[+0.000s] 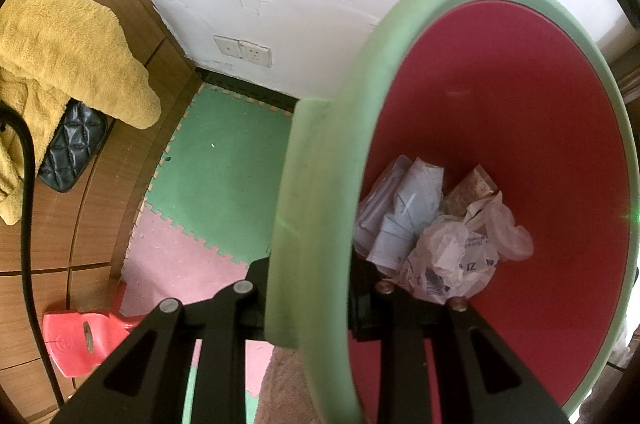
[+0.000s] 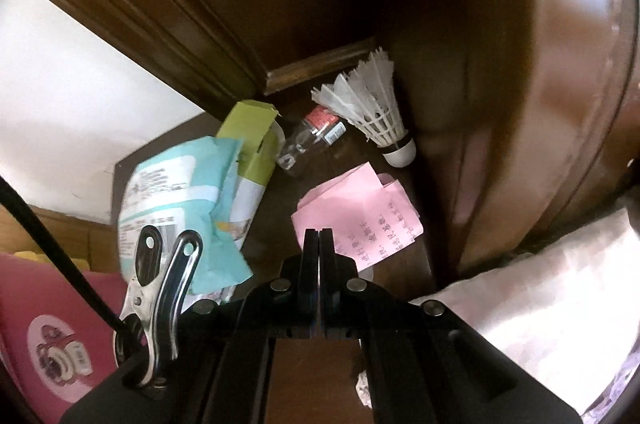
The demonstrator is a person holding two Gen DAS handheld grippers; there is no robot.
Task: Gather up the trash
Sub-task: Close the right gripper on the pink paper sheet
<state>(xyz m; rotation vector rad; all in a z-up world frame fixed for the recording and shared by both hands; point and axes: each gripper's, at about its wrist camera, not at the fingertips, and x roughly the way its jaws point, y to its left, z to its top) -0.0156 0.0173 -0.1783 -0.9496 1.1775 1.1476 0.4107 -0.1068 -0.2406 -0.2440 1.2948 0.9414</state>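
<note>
Trash fills the bin clamped by left gripper; right gripper closed, empty.

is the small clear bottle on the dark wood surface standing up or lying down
Lying down: the clear bottle rests on its side, red label facing up, beside the shuttlecock.

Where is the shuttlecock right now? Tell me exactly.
In the right wrist view, the shuttlecock lies upper right of centre on the dark wooden surface, beside the small clear bottle and above the pink paper.
</note>
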